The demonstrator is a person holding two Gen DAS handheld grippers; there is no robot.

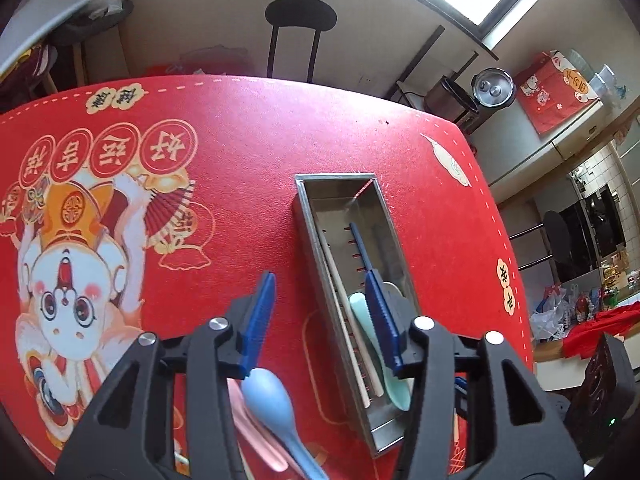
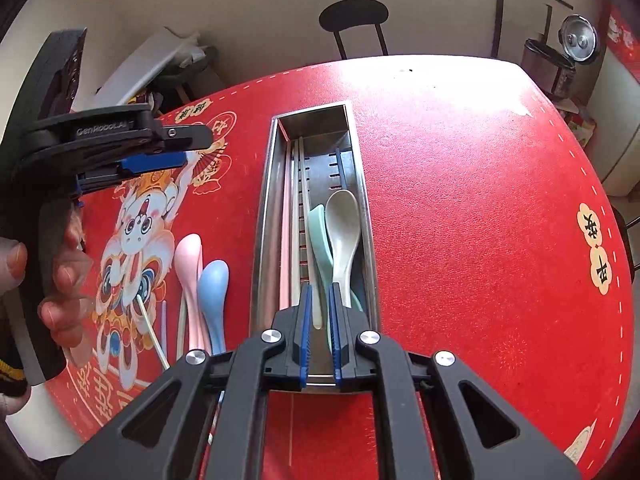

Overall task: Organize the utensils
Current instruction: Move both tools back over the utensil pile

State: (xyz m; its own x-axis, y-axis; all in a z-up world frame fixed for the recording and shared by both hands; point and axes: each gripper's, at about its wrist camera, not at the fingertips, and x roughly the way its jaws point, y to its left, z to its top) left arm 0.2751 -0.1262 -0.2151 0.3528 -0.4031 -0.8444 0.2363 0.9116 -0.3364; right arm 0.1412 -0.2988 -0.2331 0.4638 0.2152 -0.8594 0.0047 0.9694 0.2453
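A long steel tray (image 2: 276, 160) lies lengthwise on the red mat. It holds a beige spoon (image 2: 342, 220), a mint spoon (image 2: 320, 240), pale chopsticks (image 2: 304, 200) and a dark blue chopstick (image 2: 342, 172). My right gripper (image 2: 320, 292) hovers over the tray's near end, its blue pads almost together with nothing gripped. Left of the tray, a pink spoon (image 2: 190, 256) and a blue spoon (image 2: 214, 284) lie on the mat beside loose chopsticks (image 2: 152, 332). My left gripper (image 1: 320, 276) stands open and empty above the mat, between the blue spoon (image 1: 268, 396) and the tray (image 1: 340, 184).
The red mat (image 1: 240, 140) with its cartoon lion covers the round table. A black chair (image 1: 300, 16) stands past the far edge. A steel cooker (image 1: 492, 88) sits on a stand at the back right. A hand (image 2: 60, 276) holds the left gripper's grip.
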